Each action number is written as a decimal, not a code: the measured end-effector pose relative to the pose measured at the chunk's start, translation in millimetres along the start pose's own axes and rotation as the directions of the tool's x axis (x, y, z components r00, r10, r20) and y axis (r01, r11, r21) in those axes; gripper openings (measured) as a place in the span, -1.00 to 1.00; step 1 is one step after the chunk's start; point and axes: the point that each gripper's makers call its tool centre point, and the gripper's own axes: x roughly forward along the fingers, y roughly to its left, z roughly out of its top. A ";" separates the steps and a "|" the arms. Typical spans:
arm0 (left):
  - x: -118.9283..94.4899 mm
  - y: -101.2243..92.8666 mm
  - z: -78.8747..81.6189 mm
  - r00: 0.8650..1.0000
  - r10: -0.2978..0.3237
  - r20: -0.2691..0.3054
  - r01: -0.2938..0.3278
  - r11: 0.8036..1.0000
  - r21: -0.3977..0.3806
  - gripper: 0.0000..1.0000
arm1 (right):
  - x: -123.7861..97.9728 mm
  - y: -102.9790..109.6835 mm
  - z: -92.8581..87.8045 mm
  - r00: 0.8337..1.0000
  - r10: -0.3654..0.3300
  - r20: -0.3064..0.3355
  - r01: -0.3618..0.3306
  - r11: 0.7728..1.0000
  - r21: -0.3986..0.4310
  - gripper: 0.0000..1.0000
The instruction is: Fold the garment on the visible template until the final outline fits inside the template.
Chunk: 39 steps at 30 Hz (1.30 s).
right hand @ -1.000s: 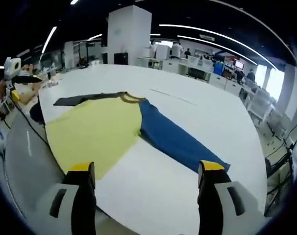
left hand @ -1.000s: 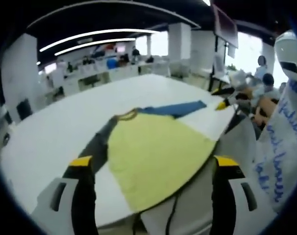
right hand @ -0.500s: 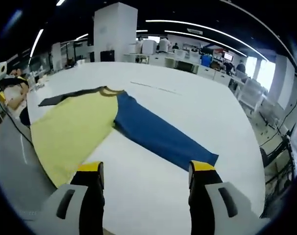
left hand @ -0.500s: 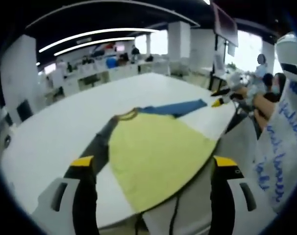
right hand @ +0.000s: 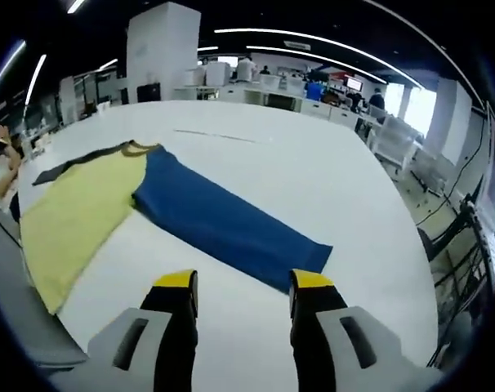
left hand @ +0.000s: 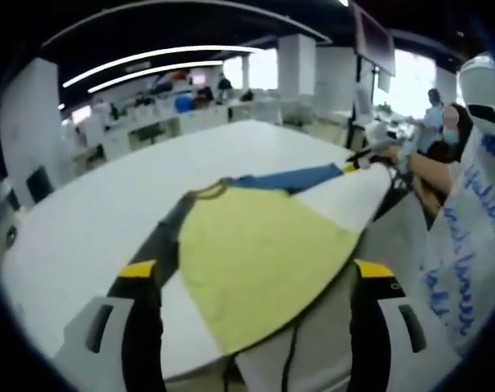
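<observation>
Blue sleeve point(right hand: 227, 224) of the shirt point(right hand: 76, 212) lies flat on the table point(right hand: 313, 180), its cuff just ahead of my empty, narrowly parted right claw point(right hand: 241, 296); my left claw point(left hand: 256, 282) gapes wide, farther off.

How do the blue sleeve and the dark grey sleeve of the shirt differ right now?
The blue sleeve is spread wide and flat, its cuff right ahead of the right gripper; the dark grey sleeve lies as a narrow strip beside the left gripper. Both join the yellow body at the collar, on the white table.
</observation>
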 end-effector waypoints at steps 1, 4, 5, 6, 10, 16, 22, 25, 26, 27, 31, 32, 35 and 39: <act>0.0 -0.1 -0.3 1.000 0.000 -0.003 0.000 1.000 -0.001 0.84 | 2.6 -4.8 -1.0 1.000 -0.005 -0.001 0.005 1.000 0.006 -0.19; 0.0 0.3 0.0 1.000 0.001 -0.004 -0.001 1.000 -0.001 0.84 | 9.1 -14.2 -4.7 1.000 -0.012 -0.013 0.012 1.000 0.017 -0.26; 0.2 0.2 0.2 1.000 0.001 -0.005 -0.001 1.000 -0.001 0.83 | 12.4 -18.7 -8.0 0.999 -0.015 -0.028 0.016 1.000 0.022 -0.25; 0.3 0.0 0.2 1.000 0.000 -0.006 0.000 1.000 -0.001 0.83 | 14.7 -22.7 -10.3 0.999 -0.022 -0.039 0.023 0.999 0.023 -0.25; 1.2 -2.0 -1.0 1.000 -0.009 -0.017 0.009 1.000 -0.002 0.84 | 22.6 -37.8 -15.5 0.997 -0.051 -0.056 0.054 0.997 0.047 -0.29; 1.3 -4.1 -3.5 0.999 -0.013 -0.037 0.013 1.000 0.004 0.85 | 32.9 -55.5 -22.3 0.991 -0.112 -0.072 0.122 0.980 0.158 -0.42; 0.6 -4.3 -2.8 0.999 -0.008 -0.038 0.008 1.000 0.001 0.91 | 46.4 -62.6 -31.5 0.985 -0.130 -0.112 0.148 0.973 0.176 -0.42; 0.4 -3.3 -3.4 0.999 -0.002 -0.045 0.002 1.000 -0.008 0.92 | 53.9 -69.6 -34.2 0.983 -0.145 -0.110 0.167 0.960 0.226 -0.47; 0.2 -3.9 -3.2 0.999 -0.004 -0.045 0.004 1.000 -0.006 0.92 | 52.1 -69.0 -33.8 0.982 -0.154 -0.110 0.176 0.955 0.238 -0.49; 0.0 -4.9 -2.7 0.999 -0.006 -0.045 0.006 1.000 -0.006 0.92 | 52.5 -69.5 -33.7 0.982 -0.156 -0.109 0.178 0.954 0.241 -0.51; 0.6 -8.6 -0.7 0.999 -0.020 -0.041 0.019 1.000 -0.002 0.98 | 55.5 -75.8 -39.1 0.980 -0.155 -0.127 0.181 0.956 0.232 -0.53; 0.4 -9.2 1.3 0.999 -0.023 -0.034 0.023 1.000 -0.005 0.99 | 54.9 -76.4 -39.8 0.979 -0.157 -0.132 0.184 0.956 0.229 -0.54; 0.2 -9.1 3.8 0.999 -0.021 -0.030 0.020 1.000 -0.004 0.99 | 55.6 -77.0 -39.3 0.979 -0.155 -0.130 0.183 0.954 0.239 -0.55; 1.4 -9.4 4.2 0.999 -0.020 -0.037 0.020 1.000 -0.001 0.99 | 59.4 -77.9 -39.0 0.981 -0.145 -0.130 0.174 0.954 0.245 -0.57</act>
